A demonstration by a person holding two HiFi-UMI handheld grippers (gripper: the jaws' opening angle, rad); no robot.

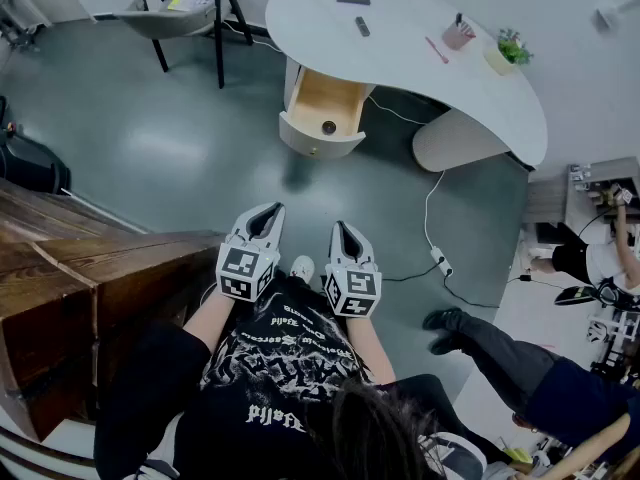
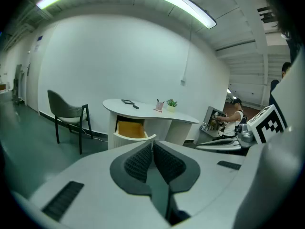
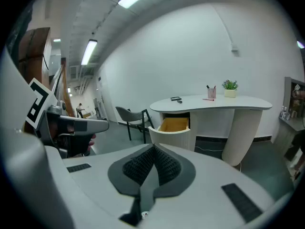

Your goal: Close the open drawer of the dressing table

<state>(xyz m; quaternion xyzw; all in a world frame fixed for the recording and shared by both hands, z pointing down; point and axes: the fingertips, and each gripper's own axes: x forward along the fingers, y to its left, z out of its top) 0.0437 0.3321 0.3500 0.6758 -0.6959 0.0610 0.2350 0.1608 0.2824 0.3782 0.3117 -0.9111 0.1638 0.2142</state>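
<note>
Head view: drawer (image 1: 325,108) pulled open from white worktop (image 1: 410,58), ahead across floor (image 1: 180,148). Left tongs (image 1: 268,213), right tongs (image 1: 344,230): both clenched, empty, side by side, well apart from drawer.

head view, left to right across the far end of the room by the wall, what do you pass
chair → open drawer → pink cup → potted plant
</note>
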